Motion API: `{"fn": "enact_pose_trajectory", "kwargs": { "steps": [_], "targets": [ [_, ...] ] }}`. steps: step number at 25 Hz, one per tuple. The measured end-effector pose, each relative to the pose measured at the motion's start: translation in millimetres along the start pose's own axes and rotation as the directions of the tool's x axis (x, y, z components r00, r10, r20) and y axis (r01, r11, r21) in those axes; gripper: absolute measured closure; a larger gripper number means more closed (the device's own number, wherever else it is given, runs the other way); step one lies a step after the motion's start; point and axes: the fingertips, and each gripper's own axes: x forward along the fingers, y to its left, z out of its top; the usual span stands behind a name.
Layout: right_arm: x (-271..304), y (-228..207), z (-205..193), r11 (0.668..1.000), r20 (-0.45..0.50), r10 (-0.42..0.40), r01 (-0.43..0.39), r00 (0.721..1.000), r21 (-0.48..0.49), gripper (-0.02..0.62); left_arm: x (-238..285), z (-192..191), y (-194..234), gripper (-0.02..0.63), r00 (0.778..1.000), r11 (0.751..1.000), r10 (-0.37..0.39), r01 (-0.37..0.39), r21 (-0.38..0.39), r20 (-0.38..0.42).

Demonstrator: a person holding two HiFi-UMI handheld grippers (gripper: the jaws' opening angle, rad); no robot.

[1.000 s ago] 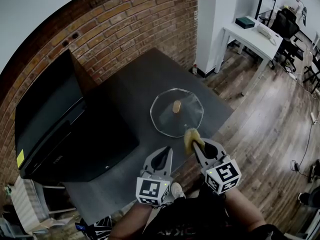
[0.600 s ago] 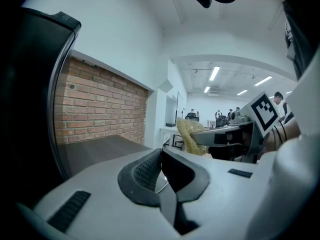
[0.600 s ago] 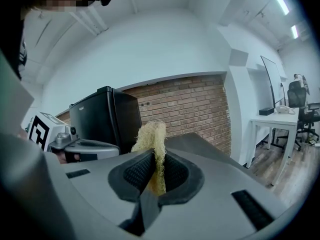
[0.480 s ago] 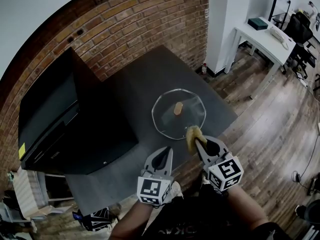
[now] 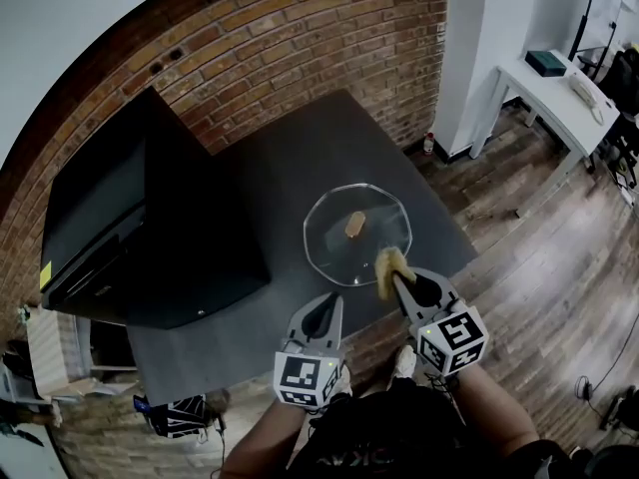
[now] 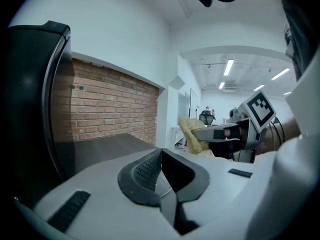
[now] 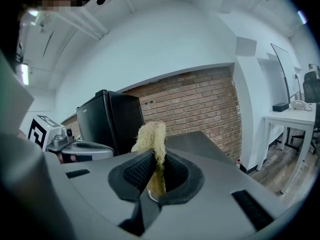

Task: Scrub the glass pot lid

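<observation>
We hold the left gripper (image 5: 324, 312) (image 6: 161, 156) over the near edge of the dark grey tabletop (image 5: 300, 158). Its jaws are pressed together with nothing between them. The right gripper (image 5: 391, 269) (image 7: 156, 156) is clenched on a yellowish fibrous loofah scrubber (image 5: 386, 265) (image 7: 150, 136), which sticks up past the jaw tips.

The round clear glass pot lid (image 5: 356, 234) lies flat on the tabletop towards its right corner, with its small tan knob (image 5: 353, 225) on top. Compared with a second ago, both grippers sit at much the same place in the head view, while the lid appears a little lower. The scrubber's tip now overlaps the lid's near right rim. We cannot tell whether it touches the glass.

The large black box-shaped appliance (image 5: 130, 228) stands to the left on the tabletop against the red brick wall (image 5: 300, 38), as before.
</observation>
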Motion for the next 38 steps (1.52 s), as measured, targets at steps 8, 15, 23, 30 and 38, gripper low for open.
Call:
{"fn": "enact_pose_trajectory", "kwargs": {
  "steps": [8, 15, 23, 30, 38],
  "targets": [
    [6, -27, 6, 0.996, -0.016, 0.09, -0.09, 0.996, -0.018, 0.548, 18, 4, -12, 0.572, 0.995, 0.994, 0.103, -0.103, -0.022, 0.004],
    [4, -40, 7, 0.988, -0.028, 0.153, -0.153, 0.988, -0.028, 0.548, 28, -1, -26, 0.572, 0.987, 0.986, 0.161, -0.162, -0.037, -0.017],
    [1, -49, 6, 0.986, -0.028, 0.165, -0.166, 0.986, -0.013, 0.548, 32, -1, -34, 0.572, 0.984, 0.984, 0.178, -0.178, -0.019, -0.03],
    [16, -49, -2, 0.99, -0.045, 0.139, -0.139, 0.989, -0.007, 0.548, 39, -17, -13, 0.572, 0.985, 0.986, 0.164, -0.166, -0.034, -0.061],
    [53, -45, -10, 0.995, -0.095, 0.094, -0.098, 0.991, -0.033, 0.548, 63, -35, 27, 0.572, 0.987, 0.993, 0.113, -0.115, -0.01, -0.112]
  ]
}}
